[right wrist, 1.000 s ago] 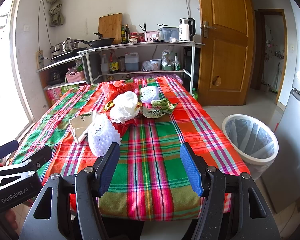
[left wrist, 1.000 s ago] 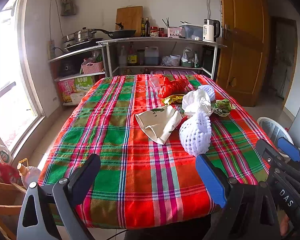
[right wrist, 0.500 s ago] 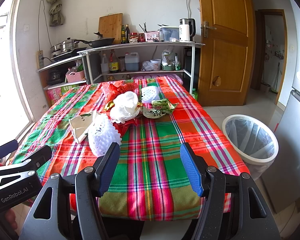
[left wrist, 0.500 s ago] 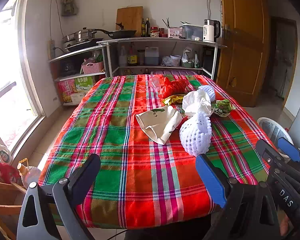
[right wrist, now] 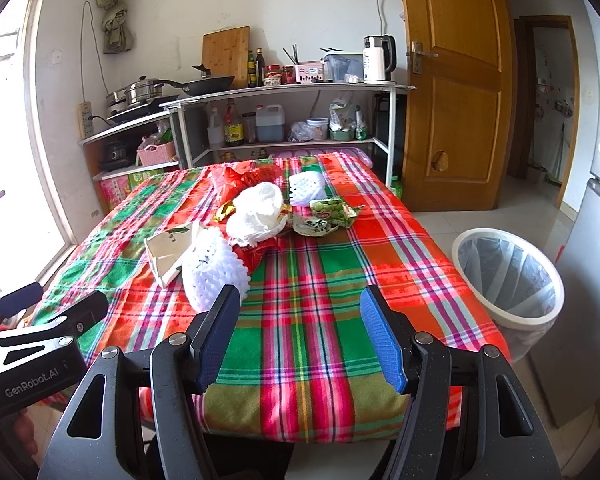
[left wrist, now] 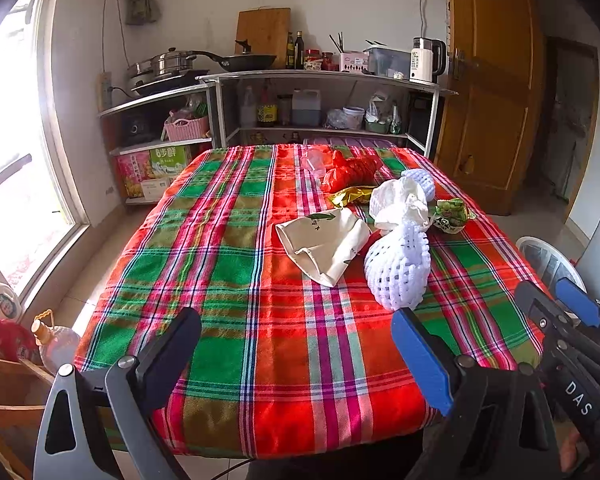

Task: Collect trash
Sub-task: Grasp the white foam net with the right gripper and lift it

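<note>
Nothing has been picked up yet: both grippers hang at the near edge of the plaid-clothed surface (left wrist: 220,280), so this looks like the opening step, choosing a first piece of trash. The left gripper (left wrist: 296,354) has its jaws spread wide with nothing between them, and the right gripper (right wrist: 300,336) is likewise wide and empty. The trash lies in a cluster right of centre in the left wrist view: a white foam fruit net (left wrist: 398,268) nearest the grippers, a flattened cream paper carton (left wrist: 324,242) touching it on its left, a crumpled white plastic bag (left wrist: 400,204) just behind, then a green snack wrapper (left wrist: 452,216), a gold wrapper (left wrist: 350,195), a second foam net (left wrist: 422,182) and a red plastic bag (left wrist: 350,172) farther back. The lined white trash bin (right wrist: 508,276) stands on the floor at the right of the right wrist view, just beside the surface. The next move probably calls for reaching forward to the near foam net, closing gently on its soft mesh, then carrying it right to the bin. Readable writing: "GenRobot.AI" on the left gripper's body in the right wrist view, "DAS" on the right gripper's body in the left wrist view; the snack wrapper's print and the carton's mark are too small to read.
</note>
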Tool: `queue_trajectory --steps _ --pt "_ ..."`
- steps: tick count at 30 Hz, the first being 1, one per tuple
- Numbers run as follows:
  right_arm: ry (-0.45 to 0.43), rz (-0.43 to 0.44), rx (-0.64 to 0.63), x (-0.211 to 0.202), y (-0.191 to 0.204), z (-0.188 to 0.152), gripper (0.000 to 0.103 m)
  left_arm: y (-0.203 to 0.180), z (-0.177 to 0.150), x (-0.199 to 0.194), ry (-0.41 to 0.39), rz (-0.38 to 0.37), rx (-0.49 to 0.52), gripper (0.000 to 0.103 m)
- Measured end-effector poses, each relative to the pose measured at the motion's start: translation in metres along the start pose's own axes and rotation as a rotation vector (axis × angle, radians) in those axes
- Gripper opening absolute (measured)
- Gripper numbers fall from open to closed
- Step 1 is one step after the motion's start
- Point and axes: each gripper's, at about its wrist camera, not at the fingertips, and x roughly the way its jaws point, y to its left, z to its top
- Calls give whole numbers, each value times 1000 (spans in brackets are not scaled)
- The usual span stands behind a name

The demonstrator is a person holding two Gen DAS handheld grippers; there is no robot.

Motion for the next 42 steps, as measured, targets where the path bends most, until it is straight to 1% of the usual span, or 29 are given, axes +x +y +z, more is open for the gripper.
queue_trajectory --steps 2,7,9,10,15,17,20,23,25,27,31,34,38,39,40,41,42 --pt "8 33 3 5 -1 1 63 7 2 3 6 -6 -13 97" --pt "45 142 2 26 1 2 63 29 7 17 20 22 -22 97" --pt "82 220 0 39 4 3 63 38 9 22 25 1 -36 97" --pt "90 240 -2 44 7 3 63 43 10 26 34 -8 -45 97" --pt "121 296 -46 67 21 4 63 65 17 38 26 -30 -79 97" --pt "137 302 -58 76 25 5 63 73 21 44 36 -37 -94 97" --pt "133 313 -92 84 33 10 64 80 24 51 33 -35 -92 99" --pt "138 322 -114 91 38 15 65 86 26 57 37 -61 -107 99" --pt "157 340 -113 101 41 16 66 89 28 61 36 -76 -119 100" --pt "191 321 -111 110 42 15 67 90 30 63 36 -83 -125 100" --pt "212 299 -119 121 43 13 67 90 34 70 46 -102 -119 100" --pt "220 260 -128 126 41 13 67 90 37 75 55 -115 -130 100" --pt "212 271 -144 126 39 11 66 84 41 84 62 -138 -125 100" --pt "212 274 -140 126 37 11 59 83 42 87 69 -147 -124 100" --pt "213 284 -133 126 36 11 44 81 43 90 72 -153 -123 100" --pt "214 294 -127 125 35 10 38 80 44 92 75 -158 -118 100" --pt "217 296 -124 126 34 10 34 78 46 96 81 -162 -115 100"
